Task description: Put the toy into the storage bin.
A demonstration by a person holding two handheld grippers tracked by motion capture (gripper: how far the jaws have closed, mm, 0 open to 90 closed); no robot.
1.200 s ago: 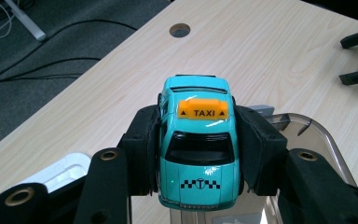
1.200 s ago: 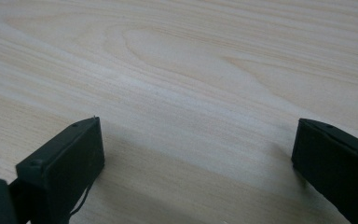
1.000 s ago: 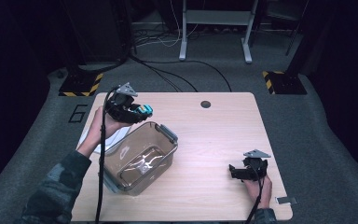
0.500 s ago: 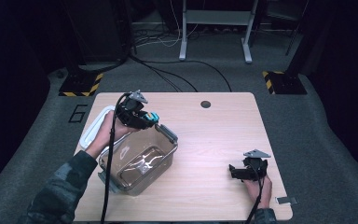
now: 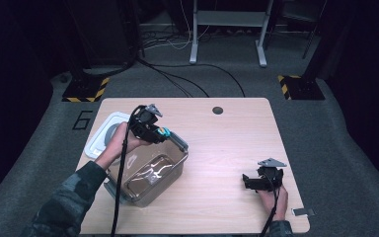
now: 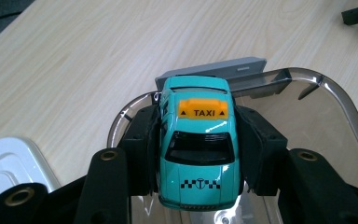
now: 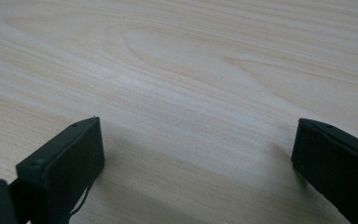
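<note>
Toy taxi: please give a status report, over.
Left hand-held gripper shut on teal toy taxi, above the clear plastic container. Right hand-held gripper open, low over bare table. Nothing in the way.

The toy taxi (image 6: 197, 147) looks like glossy painted metal or plastic, hard to tell which. The box (image 6: 335, 116) is clear, smooth plastic with grey matt plastic clips. The table (image 7: 191, 60) is pale, matt wood grain. The lid (image 5: 101, 136) is white plastic. Both grippers' jaws are matt black plastic.
</note>
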